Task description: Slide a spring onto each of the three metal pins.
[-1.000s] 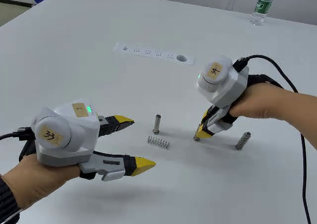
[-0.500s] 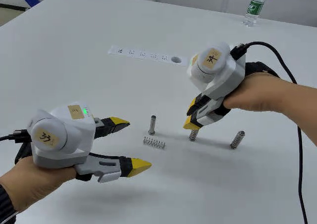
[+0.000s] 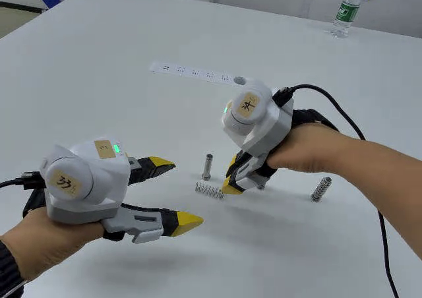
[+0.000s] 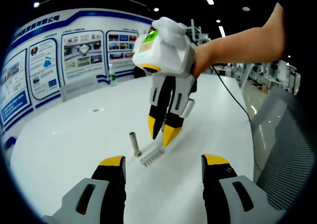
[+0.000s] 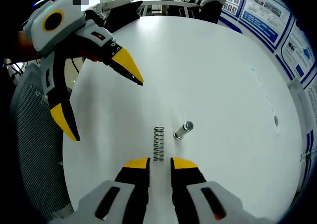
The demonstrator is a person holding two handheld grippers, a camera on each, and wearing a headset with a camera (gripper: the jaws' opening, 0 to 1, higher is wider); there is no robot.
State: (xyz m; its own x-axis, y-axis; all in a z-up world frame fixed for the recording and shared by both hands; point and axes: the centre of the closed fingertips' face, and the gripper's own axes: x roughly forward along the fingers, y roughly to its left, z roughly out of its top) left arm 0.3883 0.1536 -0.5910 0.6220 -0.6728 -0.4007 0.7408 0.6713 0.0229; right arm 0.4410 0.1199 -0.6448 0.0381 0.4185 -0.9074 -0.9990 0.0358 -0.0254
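Observation:
A bare metal pin (image 3: 208, 166) stands upright on the white table (image 3: 99, 80). A loose spring (image 3: 210, 190) lies flat just in front of it. Further right, another pin wears a spring (image 3: 322, 188). My right gripper (image 3: 231, 186) points down with its tips just right of the loose spring, jaws narrowly open and holding nothing. In the right gripper view the spring (image 5: 158, 143) lies straight ahead of the tips (image 5: 160, 163), with the pin (image 5: 183, 130) beside it. My left gripper (image 3: 177, 191) hovers wide open to the left. The left gripper view shows pin (image 4: 133, 143) and spring (image 4: 152, 155).
A white power strip (image 3: 198, 72) lies further back on the table, and a water bottle (image 3: 346, 11) stands at the far edge. The right gripper's black cable (image 3: 369, 153) trails off to the right. A mesh chair (image 4: 282, 149) stands beside the table.
My right gripper has left the middle pin, where a spring now stands, and moved left and down to the loose spring. The left gripper has stayed put, open.

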